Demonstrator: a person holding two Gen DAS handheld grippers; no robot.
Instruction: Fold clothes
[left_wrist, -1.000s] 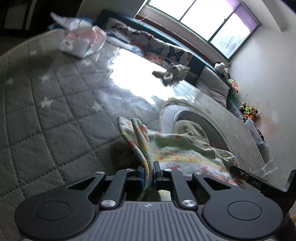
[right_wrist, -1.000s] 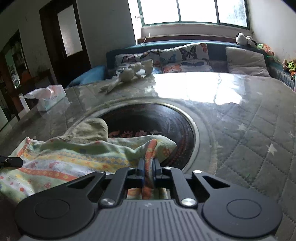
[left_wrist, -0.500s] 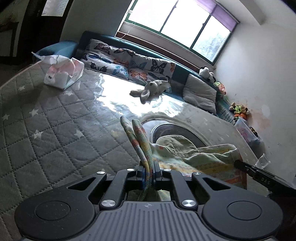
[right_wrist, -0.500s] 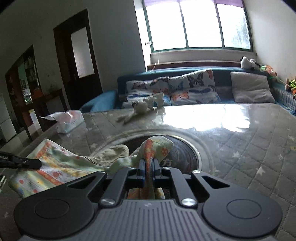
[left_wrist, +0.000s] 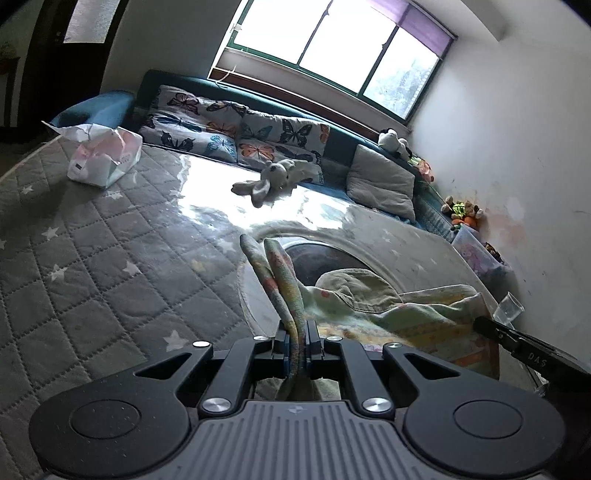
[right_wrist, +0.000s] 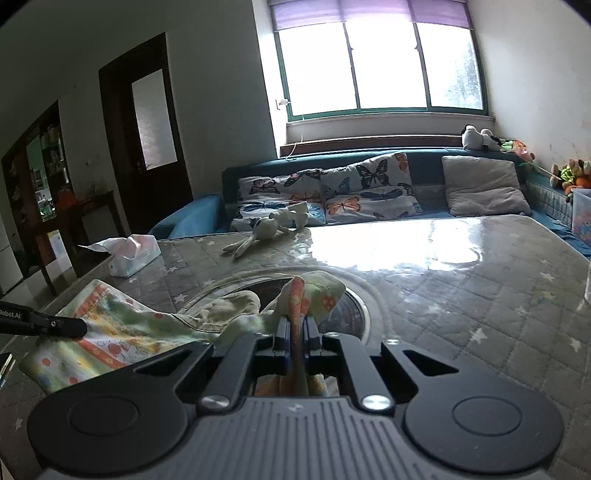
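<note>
A small patterned garment (left_wrist: 388, 306), pale green and yellow with orange prints, hangs between both grippers above the quilted table. My left gripper (left_wrist: 296, 338) is shut on one bunched edge of the garment, which sticks up between its jaws. My right gripper (right_wrist: 295, 332) is shut on the opposite edge of the garment (right_wrist: 122, 332), whose cloth spreads to the left. The right gripper's tip shows in the left wrist view (left_wrist: 517, 341). The left gripper's tip shows in the right wrist view (right_wrist: 55, 325).
A grey star-quilted table (left_wrist: 92, 258) under a glossy cover has a round dark inset (right_wrist: 347, 306) in the middle. A tissue pack (left_wrist: 105, 158) and a plush rabbit (left_wrist: 269, 181) lie at the far side. A clear cup (left_wrist: 508, 310) stands at the right edge. A sofa with cushions (right_wrist: 332, 199) runs behind.
Both grippers have lifted and tilted up with the garment, raising it off the table. The cloth now hangs higher, and the views show more of the room.
</note>
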